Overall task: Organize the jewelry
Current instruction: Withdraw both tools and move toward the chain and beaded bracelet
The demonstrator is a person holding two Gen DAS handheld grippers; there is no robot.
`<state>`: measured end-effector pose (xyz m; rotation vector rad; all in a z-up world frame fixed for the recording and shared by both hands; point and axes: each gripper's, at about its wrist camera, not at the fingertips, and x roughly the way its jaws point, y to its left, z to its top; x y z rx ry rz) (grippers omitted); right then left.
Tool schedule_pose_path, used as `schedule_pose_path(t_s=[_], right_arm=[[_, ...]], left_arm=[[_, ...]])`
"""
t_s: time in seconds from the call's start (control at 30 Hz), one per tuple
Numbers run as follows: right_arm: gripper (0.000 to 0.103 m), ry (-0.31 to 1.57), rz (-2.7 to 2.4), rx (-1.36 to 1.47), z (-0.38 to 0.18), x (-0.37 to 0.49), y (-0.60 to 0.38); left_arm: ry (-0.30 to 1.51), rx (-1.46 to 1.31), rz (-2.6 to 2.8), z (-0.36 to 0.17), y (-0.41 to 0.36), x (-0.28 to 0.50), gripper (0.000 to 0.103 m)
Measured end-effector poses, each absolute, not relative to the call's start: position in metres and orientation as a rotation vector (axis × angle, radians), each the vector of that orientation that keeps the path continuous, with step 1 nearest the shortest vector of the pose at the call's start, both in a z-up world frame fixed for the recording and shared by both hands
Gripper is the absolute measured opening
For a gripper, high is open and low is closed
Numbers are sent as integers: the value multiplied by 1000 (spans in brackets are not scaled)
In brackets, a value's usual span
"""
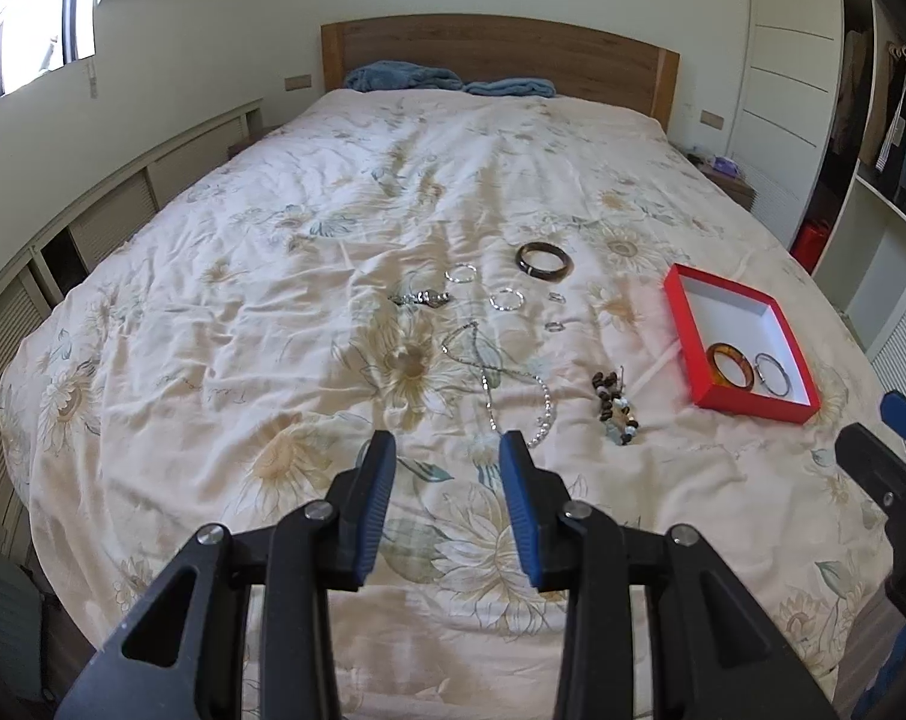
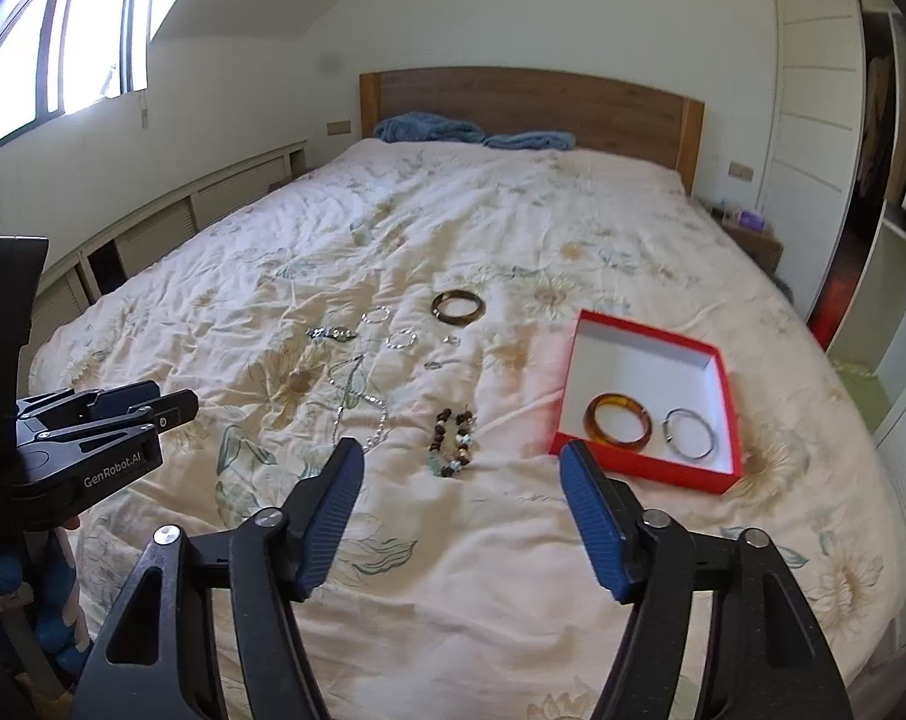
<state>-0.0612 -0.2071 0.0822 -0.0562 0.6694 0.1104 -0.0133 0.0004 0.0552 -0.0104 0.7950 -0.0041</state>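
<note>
Near the bed's foot edge we hold both claws, left and right, apart and empty; two bangles already sit in the red box, so loose pieces await collection.

Black hand-held gripper, blue ribbed pads, silver screws.

A home bedroom: bed, wooden headboard, open wardrobe.

Jewelry tally on the bedspread

We count two bangles in the red box right of the fingers, one dark bangle beyond them, two small rings, and one beaded bracelet.
</note>
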Motion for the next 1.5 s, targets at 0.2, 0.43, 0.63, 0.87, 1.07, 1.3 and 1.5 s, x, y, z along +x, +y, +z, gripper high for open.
schedule_pose_path(t_s=[0.2,0.43,0.63,0.87,1.07,1.3,1.5], right_arm=[[70,656,108,-58,79,-64,-216],[70,669,116,-57,70,-58,-223],[70,679,121,-46,63,-52,-231],[70,695,129,-30,56,-46,-237],[70,709,133,-25,51,-42,-238],[70,737,147,-20,43,-35,-236],[70,767,161,-20,34,-27,-230]], left_arm=[[785,-37,-10,55,-9,-14,34],[841,-47,-11,48,-21,-5,34],[870,-29,3,40,-30,1,38],[908,-6,1,29,-38,8,38],[907,11,11,24,-40,10,38],[921,-1,0,16,-37,14,38],[956,-17,-6,4,-30,23,38]])
